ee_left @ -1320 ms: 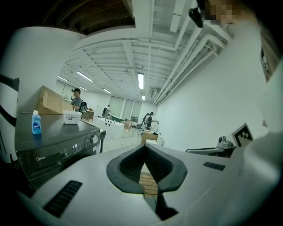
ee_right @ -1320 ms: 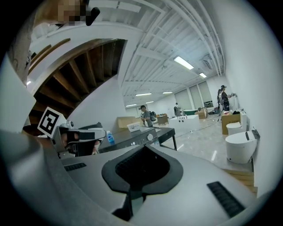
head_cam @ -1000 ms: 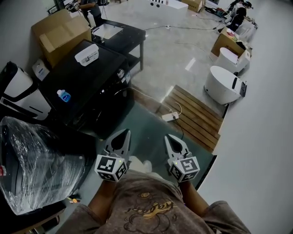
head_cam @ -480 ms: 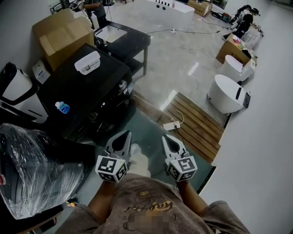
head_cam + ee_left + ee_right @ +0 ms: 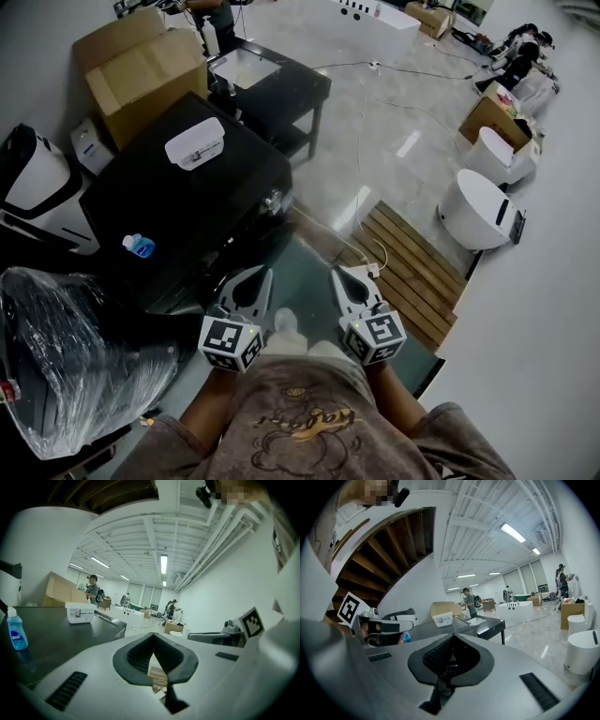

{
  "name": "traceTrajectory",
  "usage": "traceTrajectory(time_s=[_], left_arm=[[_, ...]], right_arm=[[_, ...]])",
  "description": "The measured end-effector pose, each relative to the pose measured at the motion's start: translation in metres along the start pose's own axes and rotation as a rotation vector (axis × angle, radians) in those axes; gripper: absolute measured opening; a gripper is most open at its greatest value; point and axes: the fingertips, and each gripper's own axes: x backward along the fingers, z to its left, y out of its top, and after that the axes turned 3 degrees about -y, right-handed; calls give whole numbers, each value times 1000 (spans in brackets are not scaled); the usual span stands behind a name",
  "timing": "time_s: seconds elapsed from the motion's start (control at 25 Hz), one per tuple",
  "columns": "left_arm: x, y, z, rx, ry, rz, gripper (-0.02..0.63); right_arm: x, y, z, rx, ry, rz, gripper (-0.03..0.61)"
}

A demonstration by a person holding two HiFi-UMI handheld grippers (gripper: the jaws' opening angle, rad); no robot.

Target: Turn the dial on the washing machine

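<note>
I see a small blue bottle and a white tub, well apart. A big cardboard box sits behind. Wooden slats lie on the floor near a white toilet.

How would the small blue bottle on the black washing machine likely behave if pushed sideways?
Standing tall and narrow, the blue bottle would probably tip if pushed high. It looks like plastic full of blue liquid, so likely heavy for its size. The washing machine looks smooth-topped, so a low push might slide it.
</note>
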Motion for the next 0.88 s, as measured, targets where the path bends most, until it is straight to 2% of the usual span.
traceTrajectory(time_s=[0.32, 0.64, 0.76, 0.88], left_arm=[[-16, 6, 25, 41, 24, 4, -2], [-28, 4, 19, 44, 62, 11, -2], [-33, 5, 17, 71, 82, 6, -2], [-37, 6, 16, 97, 98, -4, -2]], right_arm=[[-35, 8, 1, 6, 32, 37, 2], [-52, 12, -5, 53, 109, 63, 2], [-59, 12, -9, 54, 147, 72, 6], [-67, 12, -13, 53, 177, 76, 91]])
